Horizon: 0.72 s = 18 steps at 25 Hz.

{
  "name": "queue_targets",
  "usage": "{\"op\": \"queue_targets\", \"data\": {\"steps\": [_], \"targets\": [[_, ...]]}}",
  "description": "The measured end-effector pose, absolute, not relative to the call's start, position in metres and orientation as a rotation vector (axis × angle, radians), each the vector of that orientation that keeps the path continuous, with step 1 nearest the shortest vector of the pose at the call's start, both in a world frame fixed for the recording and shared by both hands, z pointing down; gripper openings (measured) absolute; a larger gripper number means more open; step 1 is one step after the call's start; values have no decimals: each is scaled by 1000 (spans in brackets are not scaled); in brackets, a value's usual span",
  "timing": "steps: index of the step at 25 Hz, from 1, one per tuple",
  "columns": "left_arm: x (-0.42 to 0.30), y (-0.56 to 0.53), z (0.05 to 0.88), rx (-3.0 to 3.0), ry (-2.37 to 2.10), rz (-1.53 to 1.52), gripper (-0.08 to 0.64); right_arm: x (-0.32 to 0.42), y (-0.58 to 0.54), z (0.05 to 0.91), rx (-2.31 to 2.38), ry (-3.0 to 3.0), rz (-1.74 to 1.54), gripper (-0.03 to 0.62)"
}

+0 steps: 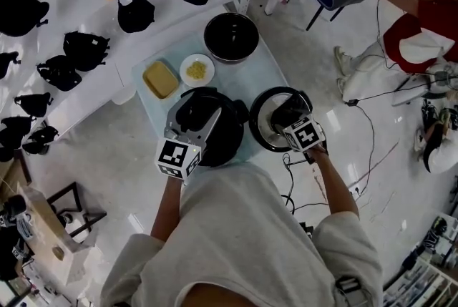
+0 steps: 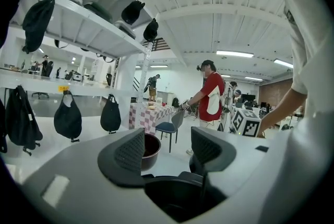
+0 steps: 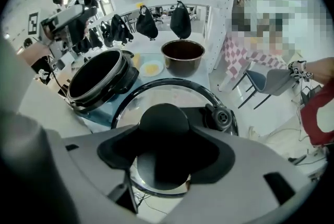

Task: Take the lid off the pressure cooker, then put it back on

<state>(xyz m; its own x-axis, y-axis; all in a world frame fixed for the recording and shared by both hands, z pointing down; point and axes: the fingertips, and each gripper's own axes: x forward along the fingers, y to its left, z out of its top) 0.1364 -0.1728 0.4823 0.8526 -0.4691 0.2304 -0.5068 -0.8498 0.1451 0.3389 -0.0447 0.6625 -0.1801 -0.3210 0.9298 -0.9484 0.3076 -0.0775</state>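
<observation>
Beside the open pressure cooker (image 3: 107, 87) | right tongs (image 3: 166, 151) pinch lid (image 3: 175, 95) by knob (image 3: 163, 119) | left tongs (image 2: 167, 151) spread, empty

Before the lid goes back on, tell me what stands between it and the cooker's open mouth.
The right gripper holds the lid by its knob, beside the open pressure cooker. Nothing stands between lid and rim, but in the head view the left gripper, jaws apart, overlies the cooker's mouth; it probably must draw back first.
</observation>
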Motion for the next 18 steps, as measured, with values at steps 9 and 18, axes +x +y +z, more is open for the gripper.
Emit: {"op": "queue_targets", "data": {"steps": [9, 18], "targets": [[130, -174, 479, 2834, -765, 261, 259, 337, -37, 600, 1178, -1751, 816, 270], [113, -176, 480, 2815, -827, 257, 259, 286, -48, 539, 1015, -1876, 656, 270]]}}
